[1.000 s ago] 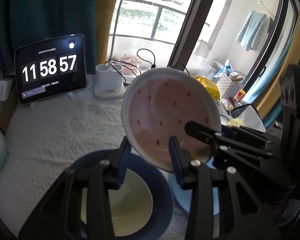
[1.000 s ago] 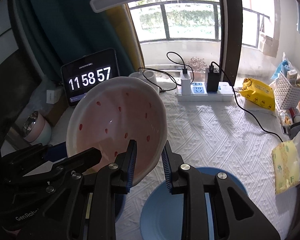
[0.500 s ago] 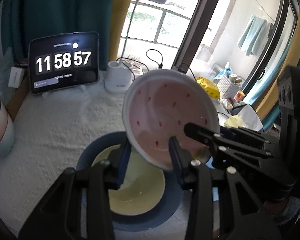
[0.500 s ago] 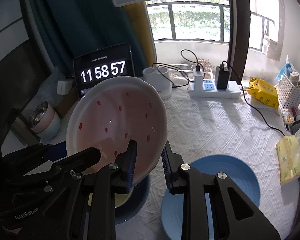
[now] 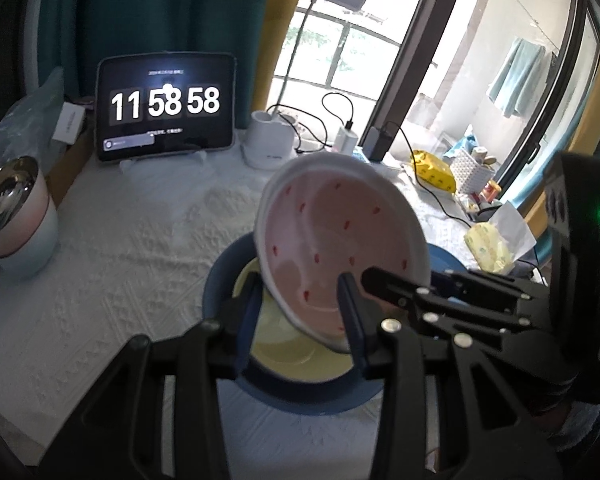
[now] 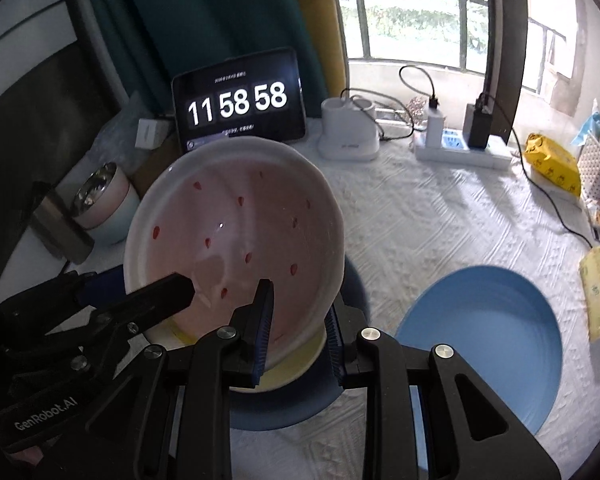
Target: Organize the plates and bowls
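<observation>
The left gripper gripped the near-left rim of the pink bowl, jaws narrowed on it. The bowl hung tilted, hollow facing the cameras, directly above the yellow bowl sitting in the dark blue plate. The right gripper pinched the bowl's near-right rim; right of the yellow bowl lay a light blue plate

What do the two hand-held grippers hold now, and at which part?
Both hold the pink bowl by its rim: the right hand-held gripper at the near edge, the left hand-held gripper at the opposite side.
</observation>
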Tool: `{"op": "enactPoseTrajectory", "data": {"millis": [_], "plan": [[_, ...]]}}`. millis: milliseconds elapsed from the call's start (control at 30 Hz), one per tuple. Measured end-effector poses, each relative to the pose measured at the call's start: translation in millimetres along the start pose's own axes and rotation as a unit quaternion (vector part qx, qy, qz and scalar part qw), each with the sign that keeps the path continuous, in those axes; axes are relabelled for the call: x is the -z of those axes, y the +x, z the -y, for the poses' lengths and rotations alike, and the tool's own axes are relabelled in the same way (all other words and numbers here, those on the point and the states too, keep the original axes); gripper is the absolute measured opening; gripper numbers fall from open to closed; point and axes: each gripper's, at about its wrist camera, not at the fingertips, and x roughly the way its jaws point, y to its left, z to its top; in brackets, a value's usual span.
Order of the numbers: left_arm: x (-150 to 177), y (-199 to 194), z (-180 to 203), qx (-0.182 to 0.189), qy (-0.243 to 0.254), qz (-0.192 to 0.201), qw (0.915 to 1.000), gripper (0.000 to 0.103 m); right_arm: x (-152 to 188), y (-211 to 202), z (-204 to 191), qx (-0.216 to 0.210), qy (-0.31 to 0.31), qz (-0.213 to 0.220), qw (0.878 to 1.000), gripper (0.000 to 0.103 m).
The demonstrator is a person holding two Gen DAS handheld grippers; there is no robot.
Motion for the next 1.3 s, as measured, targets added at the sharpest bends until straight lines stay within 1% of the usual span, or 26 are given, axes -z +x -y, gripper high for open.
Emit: {"op": "enactPoseTrajectory", "data": {"millis": [167, 567, 767, 1067, 1233, 1300], "plan": [[7, -4, -4, -0.004, -0.002, 0.002, 1.0000, 0.040, 11, 7, -7, -0.004, -0.001, -0.014, 1.000, 0.027], [23, 5, -12, -0.007, -0.007, -0.019, 0.9998, 0.040, 24, 19, -10, -0.012, 0.008, -0.035, 0.999, 0.027], [31, 14, -12, -0.008, -0.004, -0.036, 0.9993, 0.040, 28, 23, -8, -0.008, 0.010, -0.042, 0.999, 0.027], [36, 20, -10, -0.011, 0.006, -0.047, 0.9988, 0.040, 30, 25, -5, 0.007, 0.011, -0.041, 0.999, 0.027], [34, 20, -13, -0.019, 0.006, -0.044, 0.9988, 0.040, 29, 26, -1, 0.014, 0.017, -0.041, 0.999, 0.028], [32, 17, -12, -0.020, 0.011, -0.037, 0.9991, 0.041, 29, 26, 0, 0.016, 0.018, -0.041, 0.999, 0.029]]}}
